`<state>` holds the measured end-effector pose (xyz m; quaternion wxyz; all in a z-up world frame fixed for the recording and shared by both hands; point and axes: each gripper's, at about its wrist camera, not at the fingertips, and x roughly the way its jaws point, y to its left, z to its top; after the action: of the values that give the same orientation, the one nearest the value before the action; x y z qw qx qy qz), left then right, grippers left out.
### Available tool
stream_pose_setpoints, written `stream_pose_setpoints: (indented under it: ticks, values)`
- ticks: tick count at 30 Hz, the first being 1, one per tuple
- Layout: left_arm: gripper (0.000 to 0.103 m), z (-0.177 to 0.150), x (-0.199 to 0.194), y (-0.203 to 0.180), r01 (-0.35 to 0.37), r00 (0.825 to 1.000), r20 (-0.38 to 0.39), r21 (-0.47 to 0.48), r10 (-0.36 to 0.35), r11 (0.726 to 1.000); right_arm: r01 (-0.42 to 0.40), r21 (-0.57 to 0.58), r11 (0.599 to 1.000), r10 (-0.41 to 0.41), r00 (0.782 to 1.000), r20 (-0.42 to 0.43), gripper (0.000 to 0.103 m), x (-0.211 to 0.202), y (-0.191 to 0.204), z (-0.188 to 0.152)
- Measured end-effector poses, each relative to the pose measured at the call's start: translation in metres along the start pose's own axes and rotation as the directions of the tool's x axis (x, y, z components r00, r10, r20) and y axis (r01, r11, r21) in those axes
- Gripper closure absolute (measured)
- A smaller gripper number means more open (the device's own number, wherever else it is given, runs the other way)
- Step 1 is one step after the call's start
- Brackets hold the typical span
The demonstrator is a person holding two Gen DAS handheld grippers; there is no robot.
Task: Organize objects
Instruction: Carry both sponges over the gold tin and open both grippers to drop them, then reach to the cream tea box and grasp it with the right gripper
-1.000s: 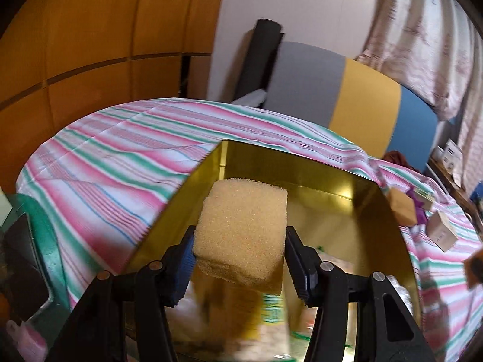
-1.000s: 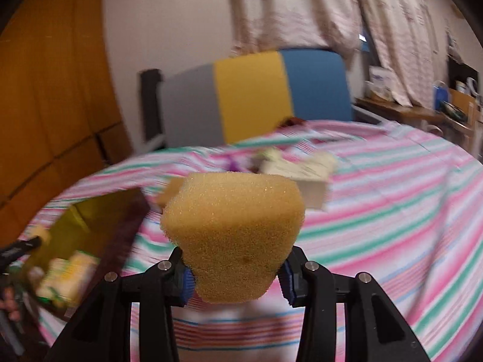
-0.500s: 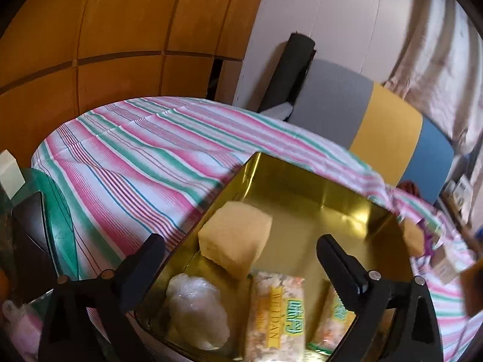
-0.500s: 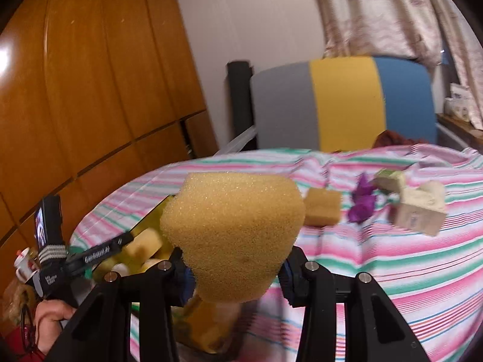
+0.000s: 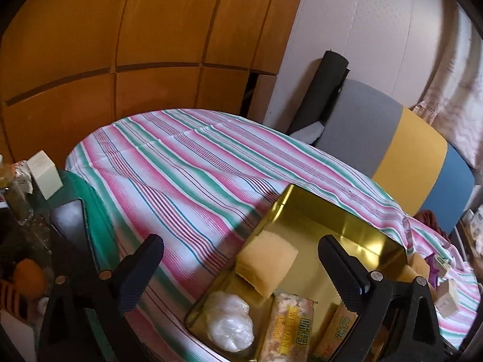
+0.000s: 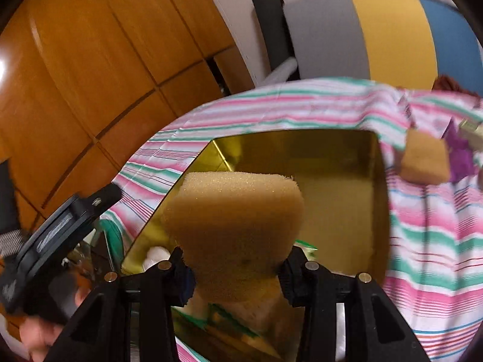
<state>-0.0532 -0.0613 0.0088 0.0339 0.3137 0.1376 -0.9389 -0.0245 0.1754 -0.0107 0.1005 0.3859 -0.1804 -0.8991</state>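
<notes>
A gold tin box [image 5: 347, 220] sits on the striped tablecloth [image 5: 187, 163]. Inside it lie a yellow sponge [image 5: 267, 264], a clear plastic bundle [image 5: 231, 321] and snack packets [image 5: 286, 328]. My left gripper [image 5: 241, 267] is open wide, drawn back above the box's near end, holding nothing. In the right wrist view my right gripper [image 6: 234, 271] is shut on a second yellow sponge [image 6: 235, 220], held over the gold box [image 6: 341, 181]. The left gripper's body [image 6: 57, 235] and a hand show at lower left.
A third sponge [image 6: 425, 160] and a purple item [image 6: 459, 147] lie on the cloth right of the box, with small cartons [image 5: 449, 294] nearby. A grey, yellow and blue chair back [image 5: 392, 144] stands behind the table. A cluttered side surface with a white box [image 5: 45, 175] is at left.
My left gripper let go of its sponge, which now lies in the box, and opened wide while pulling back. My right gripper swung left with its sponge to above the box.
</notes>
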Motion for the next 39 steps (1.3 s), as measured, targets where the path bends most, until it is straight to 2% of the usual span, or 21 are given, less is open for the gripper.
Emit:
stream_pose_setpoints:
  ticks: [2,4,7,9,11,17,23,29,35,39]
  values:
    - [0.0,0.002,-0.002,0.003,-0.007,1.0,0.006,-0.015,0.007,1.0,-0.028,0.028,0.999,0.029,0.999,-0.026,0.058,0.014,0.001,0.008]
    - [0.0,0.004,-0.003,0.007,-0.012,1.0,0.007,-0.041,0.013,0.999,-0.013,0.04,0.999,0.015,0.999,-0.052,0.058,0.028,0.002,0.014]
    - [0.0,0.006,-0.004,0.014,-0.024,1.0,0.006,-0.077,0.025,0.997,0.016,0.062,0.998,-0.009,0.995,-0.103,0.051,0.046,0.0,0.018]
    - [0.0,0.007,-0.004,0.019,-0.031,1.0,0.0,-0.098,0.031,0.995,0.034,0.08,0.996,-0.024,0.992,-0.125,0.041,0.056,-0.002,0.018]
    - [0.0,0.007,-0.003,0.021,-0.038,0.999,-0.003,-0.11,0.038,0.993,0.047,0.094,0.994,-0.036,0.992,-0.123,0.031,0.056,-0.002,0.017]
    - [0.0,0.004,-0.001,0.02,-0.032,0.999,-0.016,-0.114,0.031,0.993,0.008,0.113,0.994,0.0,0.998,-0.066,0.031,0.041,-0.006,0.015]
    - [0.0,-0.002,-0.002,0.005,0.006,0.999,-0.031,-0.07,-0.009,0.998,0.05,0.052,0.997,-0.05,0.999,0.006,0.031,0.01,-0.002,0.013]
    - [0.0,-0.014,-0.005,-0.025,0.099,0.994,-0.056,0.041,-0.097,0.994,0.118,0.021,0.993,-0.119,0.991,0.065,0.031,-0.023,-0.011,0.015]
    - [0.0,-0.032,-0.015,-0.059,0.183,0.982,-0.085,0.149,-0.171,0.972,0.202,0.061,0.978,-0.207,0.973,0.106,0.031,-0.057,-0.049,0.009]
    - [0.0,-0.048,-0.019,-0.083,0.257,0.964,-0.127,0.216,-0.234,0.942,0.288,0.109,0.951,-0.298,0.949,0.097,0.031,-0.075,-0.088,-0.002]
